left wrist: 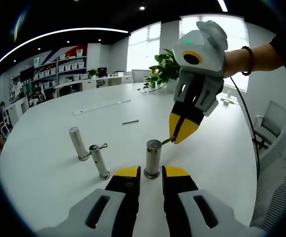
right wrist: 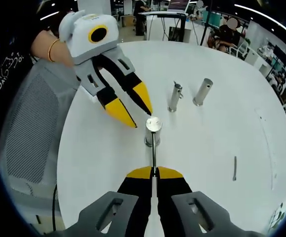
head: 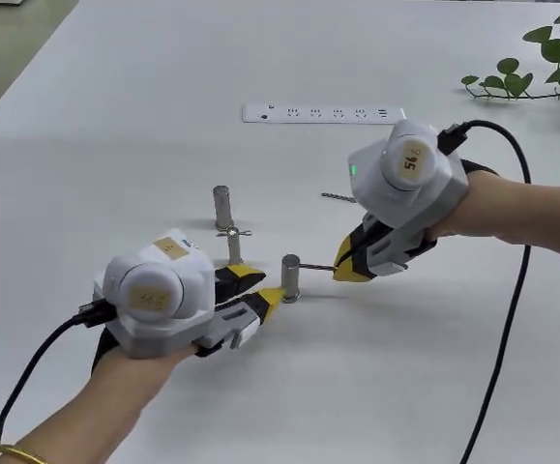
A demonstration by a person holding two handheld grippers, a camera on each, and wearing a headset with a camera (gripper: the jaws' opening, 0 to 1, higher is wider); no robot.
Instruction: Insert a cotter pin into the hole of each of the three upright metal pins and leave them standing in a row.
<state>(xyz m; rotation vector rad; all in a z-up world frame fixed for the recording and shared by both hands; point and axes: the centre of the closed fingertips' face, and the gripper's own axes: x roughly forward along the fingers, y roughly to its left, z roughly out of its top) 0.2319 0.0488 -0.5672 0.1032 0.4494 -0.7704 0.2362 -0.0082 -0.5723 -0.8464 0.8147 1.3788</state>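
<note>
At a white desk point(head: 386, 377), the right gripper point(head: 342, 268) has its jaws clenched on a held cotter pin point(right wrist: 153, 150), which sticks out straight from the yellow tips. The pin's free end meets the upper shaft of the near metal pin point(head: 290, 278), just under its cap. Whether the end has entered the hole cannot be told.

From the near left, the left gripper point(head: 261, 286) reaches in low. Its jaws are released and spread to either side of the near metal pin's foot. In the left gripper view the foot stands between the two yellow tips; contact with them cannot be made out.

All three metal pins stand upright in a short row that runs from the near metal pin back toward the far left. The middle metal pin point(head: 233, 248) carries a seated cotter pin point(head: 233, 232) crosswise through its top. The far metal pin point(head: 222, 206) stands just beyond it, with nothing through it.

A spare cotter pin point(head: 338, 197) lies flat on the desk to the right of the row, beside the right gripper's body. A white power strip point(head: 323, 114) lies farther back, and the leaves of a plant point(head: 541, 68) reach in at the far right. Black cables trail from both grippers toward the near edge.
</note>
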